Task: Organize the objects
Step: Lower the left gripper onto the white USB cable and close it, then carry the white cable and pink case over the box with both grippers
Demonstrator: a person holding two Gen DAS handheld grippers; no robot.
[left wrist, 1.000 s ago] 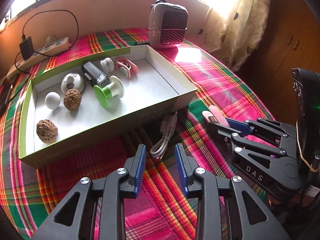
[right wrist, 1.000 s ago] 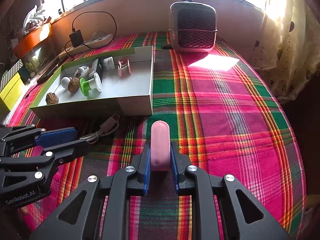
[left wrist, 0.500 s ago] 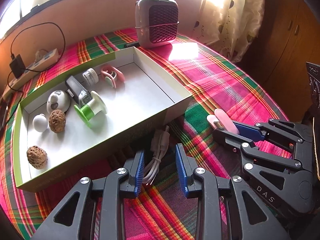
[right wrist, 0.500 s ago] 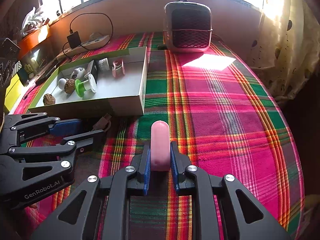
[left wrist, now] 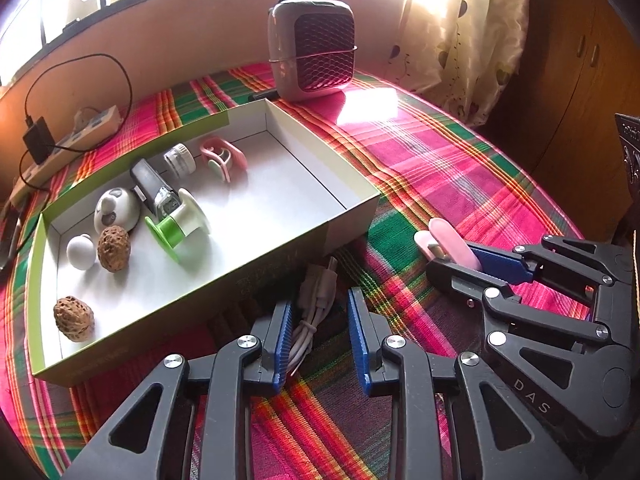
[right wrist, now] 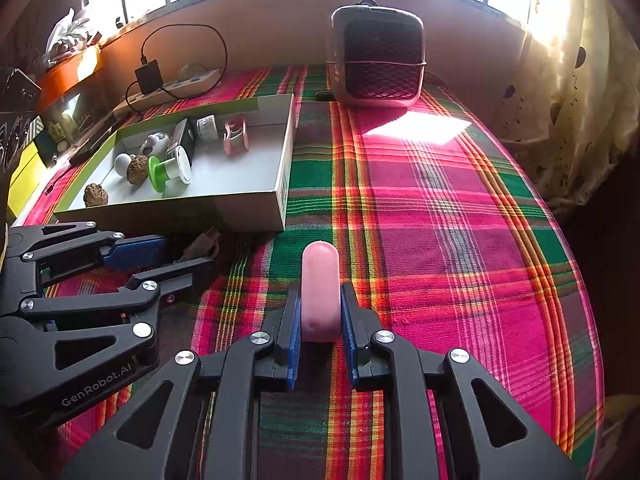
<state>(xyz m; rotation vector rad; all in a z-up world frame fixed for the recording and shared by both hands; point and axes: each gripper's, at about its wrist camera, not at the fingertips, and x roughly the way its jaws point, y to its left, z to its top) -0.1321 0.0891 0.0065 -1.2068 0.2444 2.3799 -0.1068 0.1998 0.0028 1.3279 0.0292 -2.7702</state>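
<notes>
Walnuts (left wrist: pixel 74 318), a white ball, a green spool (left wrist: pixel 176 230) and other small things sit in the open box (left wrist: pixel 280 258) on the left of the plaid-covered desk (left wrist: pixel 420 168); just before its near wall lies the coiled white cable (left wrist: pixel 310 320), still outside the box. A second ago the left tongs (left wrist: pixel 318 340) hung short of that cable; now they straddle it, and their jaws have just been closing, the coil lying between the blue pads, which do not visibly press it yet, so I judge this the start of a pick that ends in the box. Further right, the right tongs (right wrist: pixel 318 334) have not changed; they stay clenched on the pink capsule-shaped thing (right wrist: pixel 320 290), held above the cloth and awaiting its turn. Whether the cable's lower loops are inside the jaws is hidden by the pads; its plug end sits in shadow; what the pink thing is I cannot tell.
</notes>
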